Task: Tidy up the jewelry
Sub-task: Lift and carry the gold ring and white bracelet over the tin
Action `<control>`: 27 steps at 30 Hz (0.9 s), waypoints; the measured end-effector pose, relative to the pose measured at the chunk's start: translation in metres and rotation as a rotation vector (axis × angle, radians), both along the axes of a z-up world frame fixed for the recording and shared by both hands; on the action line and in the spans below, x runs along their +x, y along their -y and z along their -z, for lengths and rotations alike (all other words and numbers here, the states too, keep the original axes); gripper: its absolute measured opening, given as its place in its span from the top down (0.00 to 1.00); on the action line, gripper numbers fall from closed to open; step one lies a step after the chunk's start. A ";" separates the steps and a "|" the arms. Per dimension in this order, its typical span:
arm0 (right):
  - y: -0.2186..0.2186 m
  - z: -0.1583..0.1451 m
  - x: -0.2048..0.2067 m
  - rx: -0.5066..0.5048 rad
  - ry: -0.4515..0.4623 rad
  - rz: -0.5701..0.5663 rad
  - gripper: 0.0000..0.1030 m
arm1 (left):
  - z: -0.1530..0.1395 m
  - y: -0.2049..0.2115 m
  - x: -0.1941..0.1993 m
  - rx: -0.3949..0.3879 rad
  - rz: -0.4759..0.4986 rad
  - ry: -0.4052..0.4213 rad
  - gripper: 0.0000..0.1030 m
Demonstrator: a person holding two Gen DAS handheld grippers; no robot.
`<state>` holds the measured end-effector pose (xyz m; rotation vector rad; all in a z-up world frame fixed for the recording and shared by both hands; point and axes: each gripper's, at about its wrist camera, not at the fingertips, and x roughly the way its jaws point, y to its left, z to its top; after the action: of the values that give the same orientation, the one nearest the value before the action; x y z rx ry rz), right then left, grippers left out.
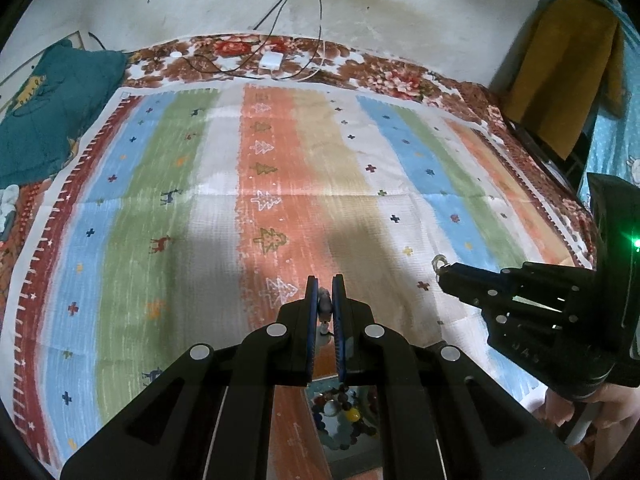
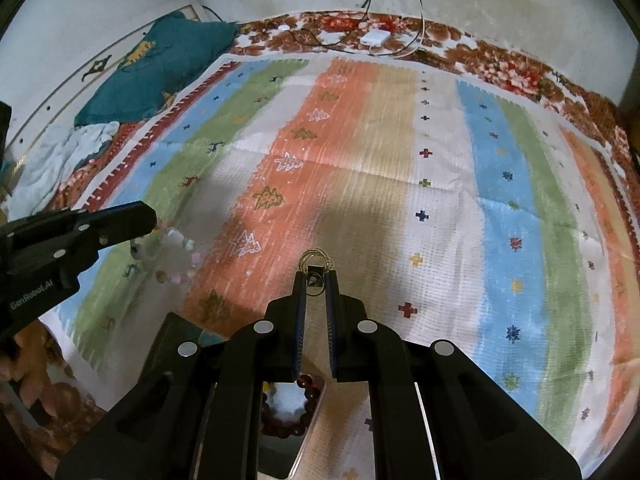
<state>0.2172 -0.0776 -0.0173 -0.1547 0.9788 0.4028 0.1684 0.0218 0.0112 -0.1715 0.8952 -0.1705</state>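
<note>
Right wrist view shows the right gripper (image 2: 316,278) pinching a gold ring (image 2: 316,258), the left gripper (image 1: 325,300) carrying a pastel bead bracelet (image 2: 176,258); both seem mid-transfer, needing lowering into the box (image 2: 308,432).

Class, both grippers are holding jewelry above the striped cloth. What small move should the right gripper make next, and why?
Probably lower the right gripper toward the tray just beneath it. Its fingers pinch a gold ring in the air, and the tray already holds a dark red bead bracelet. The left gripper grips a pale bead bracelet, so it is occupied.
</note>
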 end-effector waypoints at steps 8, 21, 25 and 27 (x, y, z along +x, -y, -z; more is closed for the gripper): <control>0.003 -0.007 -0.016 0.014 0.018 -0.015 0.90 | -0.004 0.005 -0.013 0.001 0.015 0.015 0.94; 0.005 -0.012 -0.039 0.027 0.028 -0.045 0.90 | -0.014 0.014 -0.035 -0.005 0.040 0.044 0.94; 0.005 -0.012 -0.045 0.027 0.026 -0.053 0.90 | -0.015 0.017 -0.042 -0.004 0.047 0.050 0.93; 0.004 -0.011 -0.048 0.029 0.024 -0.057 0.90 | -0.015 0.017 -0.044 -0.003 0.050 0.051 0.94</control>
<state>0.1688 -0.0820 -0.0060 -0.1614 0.9457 0.4657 0.1240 0.0045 0.0264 -0.1467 0.8488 -0.2214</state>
